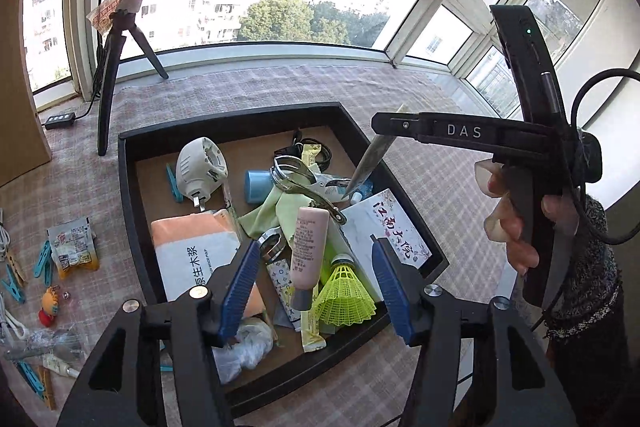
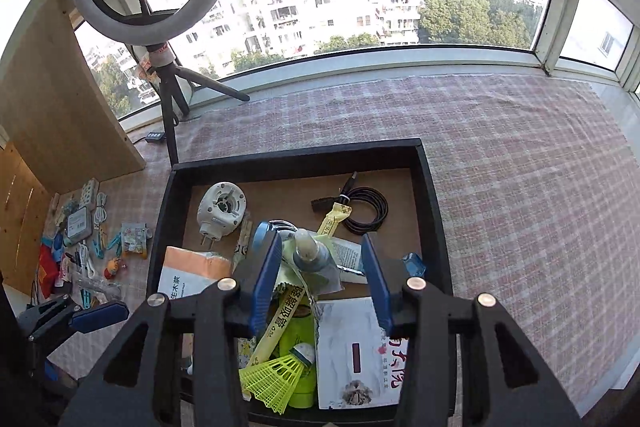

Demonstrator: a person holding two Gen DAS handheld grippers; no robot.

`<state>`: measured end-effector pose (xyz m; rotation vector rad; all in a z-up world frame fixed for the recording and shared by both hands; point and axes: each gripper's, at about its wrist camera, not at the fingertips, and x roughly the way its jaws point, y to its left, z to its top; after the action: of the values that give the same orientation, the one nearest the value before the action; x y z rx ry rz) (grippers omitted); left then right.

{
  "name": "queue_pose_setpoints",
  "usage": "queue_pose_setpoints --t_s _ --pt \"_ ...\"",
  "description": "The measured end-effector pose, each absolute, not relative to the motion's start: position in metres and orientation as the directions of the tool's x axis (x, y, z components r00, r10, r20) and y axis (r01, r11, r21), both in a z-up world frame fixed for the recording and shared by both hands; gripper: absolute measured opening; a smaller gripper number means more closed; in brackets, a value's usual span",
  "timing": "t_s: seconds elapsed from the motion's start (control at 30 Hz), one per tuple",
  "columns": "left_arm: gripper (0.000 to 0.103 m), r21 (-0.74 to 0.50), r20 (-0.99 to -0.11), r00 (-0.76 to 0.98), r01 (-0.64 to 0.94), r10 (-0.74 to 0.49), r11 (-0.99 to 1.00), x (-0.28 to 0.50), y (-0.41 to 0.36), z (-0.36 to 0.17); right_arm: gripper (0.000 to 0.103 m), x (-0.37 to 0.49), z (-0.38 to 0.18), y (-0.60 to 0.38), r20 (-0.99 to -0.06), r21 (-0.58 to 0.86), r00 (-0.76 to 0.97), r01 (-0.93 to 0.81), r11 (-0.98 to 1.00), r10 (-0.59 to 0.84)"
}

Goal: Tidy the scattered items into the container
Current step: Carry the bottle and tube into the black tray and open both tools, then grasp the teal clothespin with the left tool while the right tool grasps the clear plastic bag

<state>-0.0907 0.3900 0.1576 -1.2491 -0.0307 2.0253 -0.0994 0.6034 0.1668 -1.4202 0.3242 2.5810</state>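
Note:
A black tray (image 1: 127, 187) (image 2: 296, 157) on the checked cloth holds several items: a white plug-in device (image 1: 200, 167), a tissue pack (image 1: 192, 251), a pink tube (image 1: 308, 247), a yellow-green shuttlecock (image 1: 344, 291) (image 2: 276, 375) and a white booklet (image 1: 384, 227). My left gripper (image 1: 316, 287) hangs open above the tube and shuttlecock, its pads touching nothing. My right gripper (image 2: 320, 267) is open over the tray's middle. A slim clear-and-silver packet (image 1: 370, 163) (image 2: 310, 255) hangs tip-down between its fingers, free of the pads. A snack packet (image 1: 74, 247), blue pegs (image 1: 44, 263) and a small doll (image 1: 50, 303) lie left of the tray.
A ring light on a black tripod (image 1: 108, 99) (image 2: 170, 115) stands behind the tray's left corner. A wooden board (image 2: 60, 87) leans at the far left. A hand (image 1: 512, 223) grips the right gripper's handle. The window sill runs along the back, with bare cloth (image 2: 520, 167) to the right.

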Motion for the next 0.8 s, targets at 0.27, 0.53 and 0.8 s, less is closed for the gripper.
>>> queue_pose_setpoints --t_s 0.27,0.53,0.8 --pt "0.059 -0.350 -0.758 -0.285 -0.582 0.587 -0.734 -0.087 0.373 0.158 0.061 -0.097 0.166 0.611 -0.820 0.159 -0.572 -0.262 -0.952 0.021" --pt "0.049 -0.319 -0.770 -0.333 -0.537 0.544 -0.781 -0.086 0.331 0.155 0.061 -0.089 0.170 0.586 -0.787 0.226 -0.615 -0.204 -0.953 -0.056" --pt "0.048 -0.301 -0.786 -0.410 -0.402 0.464 -0.865 -0.096 0.242 0.146 0.061 -0.105 0.167 0.525 -0.780 0.280 -0.592 -0.040 -0.959 -0.203"
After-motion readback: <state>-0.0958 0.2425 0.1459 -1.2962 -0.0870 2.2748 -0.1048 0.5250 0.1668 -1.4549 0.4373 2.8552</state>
